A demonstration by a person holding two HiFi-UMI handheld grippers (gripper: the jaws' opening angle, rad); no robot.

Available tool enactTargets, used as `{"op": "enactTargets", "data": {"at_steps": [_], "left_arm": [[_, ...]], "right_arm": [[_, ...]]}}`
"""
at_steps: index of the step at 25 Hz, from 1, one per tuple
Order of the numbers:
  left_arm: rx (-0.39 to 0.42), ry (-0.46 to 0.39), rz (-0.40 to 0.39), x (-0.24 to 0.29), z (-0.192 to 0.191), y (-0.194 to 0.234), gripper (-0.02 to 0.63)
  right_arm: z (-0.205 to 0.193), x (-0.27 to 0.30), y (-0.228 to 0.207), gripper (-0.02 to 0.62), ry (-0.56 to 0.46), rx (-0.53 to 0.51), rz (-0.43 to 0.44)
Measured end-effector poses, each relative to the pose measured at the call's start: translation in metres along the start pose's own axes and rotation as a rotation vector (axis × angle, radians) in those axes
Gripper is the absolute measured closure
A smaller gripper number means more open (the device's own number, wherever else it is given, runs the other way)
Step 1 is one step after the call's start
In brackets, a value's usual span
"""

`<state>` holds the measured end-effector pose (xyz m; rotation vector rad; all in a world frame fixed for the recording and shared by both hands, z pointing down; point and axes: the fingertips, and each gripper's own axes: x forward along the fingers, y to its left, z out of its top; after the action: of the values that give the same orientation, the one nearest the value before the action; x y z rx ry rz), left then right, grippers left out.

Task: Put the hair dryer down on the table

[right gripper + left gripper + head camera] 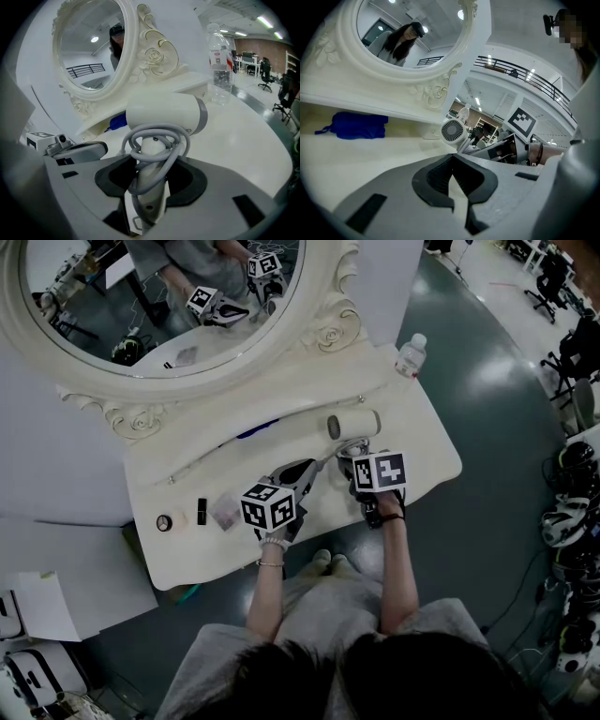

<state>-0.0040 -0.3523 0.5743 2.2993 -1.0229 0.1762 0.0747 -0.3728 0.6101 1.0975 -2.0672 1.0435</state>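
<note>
A white hair dryer (353, 424) with its grey cord looped round the handle is over the right part of the white vanity table (427, 460). My right gripper (349, 454) is shut on its handle (151, 180), and the barrel (164, 115) lies crosswise above the jaws. I cannot tell whether the dryer touches the table. My left gripper (309, 471) is just left of it, low over the table, shut with nothing between its jaws (452, 159). The left gripper view shows the hair dryer's round rear grille (453, 130) and the right gripper beside it.
An ornate oval mirror (159, 296) stands at the back. A water bottle (411, 354) is at the far right corner and a blue cloth (354, 125) under the mirror shelf. A small round item (164, 522), a black stick (201, 511) and a packet (225, 512) lie front left.
</note>
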Motion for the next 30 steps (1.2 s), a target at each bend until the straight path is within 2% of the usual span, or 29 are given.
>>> {"op": "enactTargets", "data": {"at_steps": [10,30], "left_arm": [[-0.028,0.036,0.006,-0.002,-0.014,0.006,0.601],[-0.049,0.021,0.043,-0.016,-0.012,0.021,0.601]], "right_arm": [[-0.007,0.011,-0.003,0.407,0.044,-0.028,-0.051],[-0.013,0.029,-0.007,0.405,0.13,-0.078,-0.153]]}}
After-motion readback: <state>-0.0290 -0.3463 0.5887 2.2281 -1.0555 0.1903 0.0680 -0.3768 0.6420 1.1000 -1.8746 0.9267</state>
